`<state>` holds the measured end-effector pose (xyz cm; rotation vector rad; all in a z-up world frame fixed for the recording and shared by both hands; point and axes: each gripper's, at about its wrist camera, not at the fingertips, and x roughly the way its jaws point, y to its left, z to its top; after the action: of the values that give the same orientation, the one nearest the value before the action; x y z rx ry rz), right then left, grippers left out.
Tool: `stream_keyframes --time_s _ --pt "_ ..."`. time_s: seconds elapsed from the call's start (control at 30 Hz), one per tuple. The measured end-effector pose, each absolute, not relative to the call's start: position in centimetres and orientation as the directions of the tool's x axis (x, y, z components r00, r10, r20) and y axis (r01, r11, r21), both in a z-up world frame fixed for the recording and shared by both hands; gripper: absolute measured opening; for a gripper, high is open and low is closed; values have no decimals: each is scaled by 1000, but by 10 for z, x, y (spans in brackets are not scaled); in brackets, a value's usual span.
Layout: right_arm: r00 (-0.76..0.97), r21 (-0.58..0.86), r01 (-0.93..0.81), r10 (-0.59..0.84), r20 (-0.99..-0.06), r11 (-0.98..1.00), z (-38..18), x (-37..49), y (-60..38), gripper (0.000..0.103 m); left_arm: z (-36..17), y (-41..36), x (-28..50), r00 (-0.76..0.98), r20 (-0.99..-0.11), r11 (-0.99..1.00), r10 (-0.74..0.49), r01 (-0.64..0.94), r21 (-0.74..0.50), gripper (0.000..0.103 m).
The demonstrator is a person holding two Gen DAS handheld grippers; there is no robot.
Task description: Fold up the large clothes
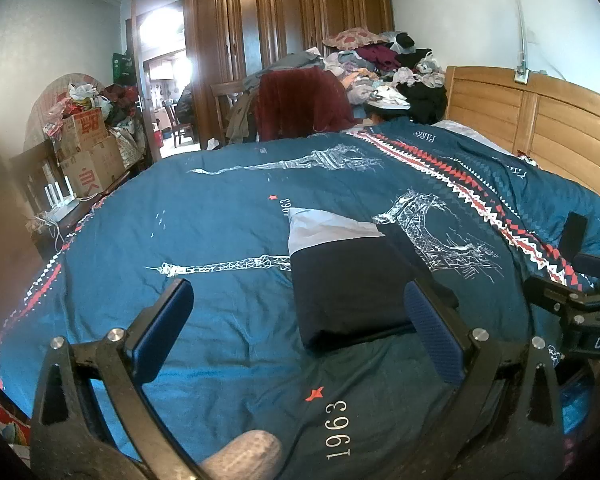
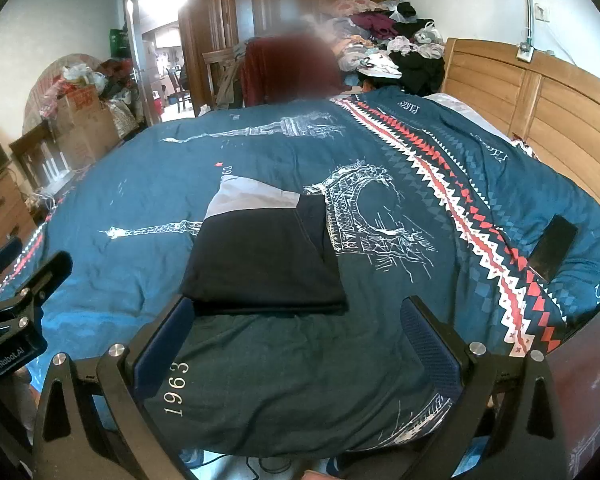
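A folded garment (image 1: 348, 280) (image 2: 264, 256), dark navy with a pale grey band at its far end, lies flat in the middle of the blue patterned bedspread (image 1: 220, 220) (image 2: 148, 168). My left gripper (image 1: 300, 316) is open just short of the garment's near edge, its right finger beside the near right corner, nothing held. My right gripper (image 2: 296, 332) is open too, a little nearer than the garment's front edge, empty. Each gripper shows at the edge of the other's view.
A dark phone (image 2: 552, 246) (image 1: 574, 230) lies on the bedspread at the right. A wooden headboard (image 1: 540, 120) rises beyond it. A heap of clothes (image 1: 384, 68) sits at the bed's far corner, before a wardrobe (image 1: 284, 32). Cardboard boxes (image 1: 88, 148) stand at left.
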<state>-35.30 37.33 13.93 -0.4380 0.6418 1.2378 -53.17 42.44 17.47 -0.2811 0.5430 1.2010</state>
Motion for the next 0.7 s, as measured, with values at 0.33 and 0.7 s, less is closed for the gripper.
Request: stream_keyframes --time_s 0.33,0.7 --pt "182 40 -960 727 -662 277 138 -365 371 103 174 423 -531 258 -531 351 807 -933 81 103" --pt "147 71 -963 727 -670 260 141 -363 382 103 168 424 -530 265 -524 354 810 -932 77 103"
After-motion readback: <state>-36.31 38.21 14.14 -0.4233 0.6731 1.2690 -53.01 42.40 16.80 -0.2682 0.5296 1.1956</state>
